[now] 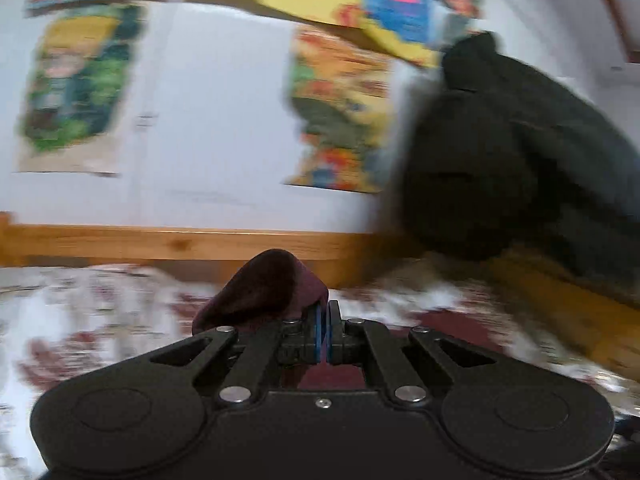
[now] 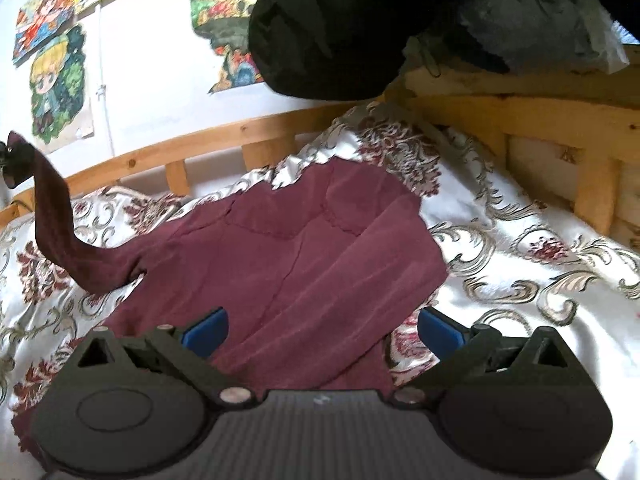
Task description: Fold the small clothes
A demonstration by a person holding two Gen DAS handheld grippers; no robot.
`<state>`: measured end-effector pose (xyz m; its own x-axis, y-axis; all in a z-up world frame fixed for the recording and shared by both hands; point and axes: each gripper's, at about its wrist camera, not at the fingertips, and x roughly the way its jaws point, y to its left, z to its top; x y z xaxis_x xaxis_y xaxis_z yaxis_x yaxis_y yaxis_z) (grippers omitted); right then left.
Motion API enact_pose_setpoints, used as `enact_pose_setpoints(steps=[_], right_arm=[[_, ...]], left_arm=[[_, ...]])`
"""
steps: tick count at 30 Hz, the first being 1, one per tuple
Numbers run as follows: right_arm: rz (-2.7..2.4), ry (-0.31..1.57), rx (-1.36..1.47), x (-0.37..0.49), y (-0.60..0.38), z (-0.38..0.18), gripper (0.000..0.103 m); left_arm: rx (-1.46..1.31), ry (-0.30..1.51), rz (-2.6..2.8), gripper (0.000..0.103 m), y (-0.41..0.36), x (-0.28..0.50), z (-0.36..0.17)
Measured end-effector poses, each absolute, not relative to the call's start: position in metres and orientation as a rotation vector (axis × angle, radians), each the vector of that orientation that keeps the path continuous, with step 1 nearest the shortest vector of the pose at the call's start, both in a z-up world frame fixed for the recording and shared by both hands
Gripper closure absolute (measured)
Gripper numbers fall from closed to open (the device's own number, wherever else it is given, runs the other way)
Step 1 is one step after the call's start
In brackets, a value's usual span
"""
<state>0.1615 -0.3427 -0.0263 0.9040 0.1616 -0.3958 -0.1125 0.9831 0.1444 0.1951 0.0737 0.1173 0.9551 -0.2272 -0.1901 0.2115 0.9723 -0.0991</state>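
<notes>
A maroon garment (image 2: pixel 304 248) lies spread on the patterned bedspread (image 2: pixel 520 248). One sleeve (image 2: pixel 52 216) is lifted up and to the left. My left gripper (image 1: pixel 323 332) is shut on that sleeve's end (image 1: pixel 264 292), held above the bed; it shows at the far left edge of the right wrist view (image 2: pixel 6 160). My right gripper (image 2: pixel 320 332) is open and empty, low over the garment's near edge, with its blue pads (image 2: pixel 206 332) on either side of the cloth.
A wooden bed rail (image 2: pixel 240 136) runs along the white wall with colourful posters (image 2: pixel 60 84). A black garment (image 2: pixel 340 28) hangs over the wooden frame (image 2: pixel 520 112) at the back right. The left wrist view is motion-blurred.
</notes>
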Motion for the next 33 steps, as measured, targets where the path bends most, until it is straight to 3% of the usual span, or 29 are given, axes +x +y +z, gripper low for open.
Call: enact_pose_setpoints(steps=[7, 14, 19, 27, 33], right_arm=[[0.094, 0.376, 0.127, 0.162, -0.356, -0.018, 0.0], [-0.023, 0.344, 0.203, 0.169, -0.394, -0.012, 0.0], [-0.054, 0.35, 0.242, 0.172, -0.407, -0.015, 0.0], [-0.039, 0.369, 0.238, 0.174, -0.402, -0.019, 0.0], [-0.051, 0.377, 0.253, 0.175, -0.405, -0.022, 0.0]], left_arm=[[-0.06, 0.267, -0.546, 0.102, -0.001, 0.201, 0.104], [0.062, 0.452, -0.764, 0.102, -0.055, 0.202, 0.06], [0.069, 0.544, -0.769, 0.102, -0.065, 0.203, 0.028], [0.039, 0.534, -0.74, 0.102, -0.069, 0.185, 0.01], [0.15, 0.571, -0.786, 0.092, -0.089, 0.171, -0.004]])
